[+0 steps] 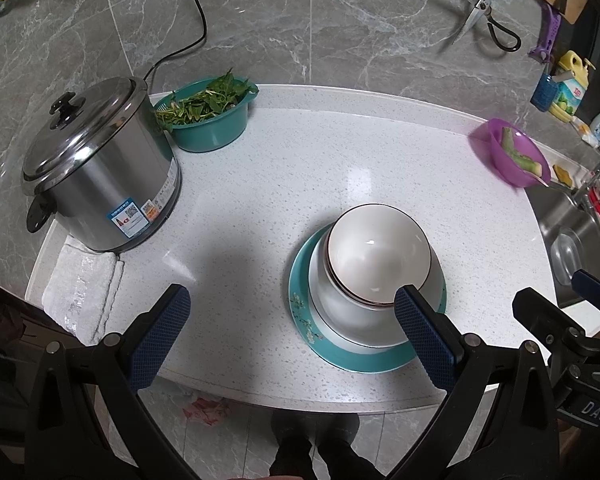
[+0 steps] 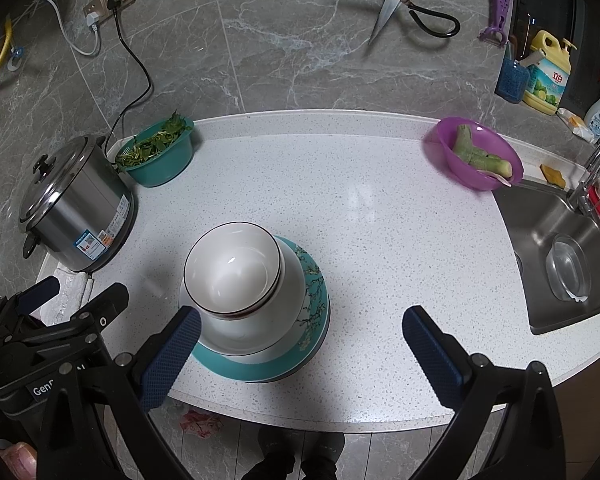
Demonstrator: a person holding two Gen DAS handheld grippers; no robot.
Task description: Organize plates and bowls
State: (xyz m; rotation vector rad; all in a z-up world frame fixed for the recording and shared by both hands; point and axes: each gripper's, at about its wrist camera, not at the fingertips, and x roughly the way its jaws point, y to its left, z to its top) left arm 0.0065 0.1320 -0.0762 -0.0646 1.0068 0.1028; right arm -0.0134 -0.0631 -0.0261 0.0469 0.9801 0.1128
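Both claws (image 1: 288,300) (image 2: 301,322) wide open, empty

A home kitchen: speckled countertop (image 2: 379,240), steel sink (image 2: 559,240), rice cooker (image 1: 100,176), dish soap (image 2: 547,74) by marble tiles.

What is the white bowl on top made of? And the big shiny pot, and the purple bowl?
The white bowl looks like glazed ceramic: smooth and glossy, with bright light spots and a thin dark line around its rim. The pot looks like brushed stainless steel, grey and mirror-like, with a black knob, probably plastic. The purple bowl looks like plastic: bright and slightly see-through.
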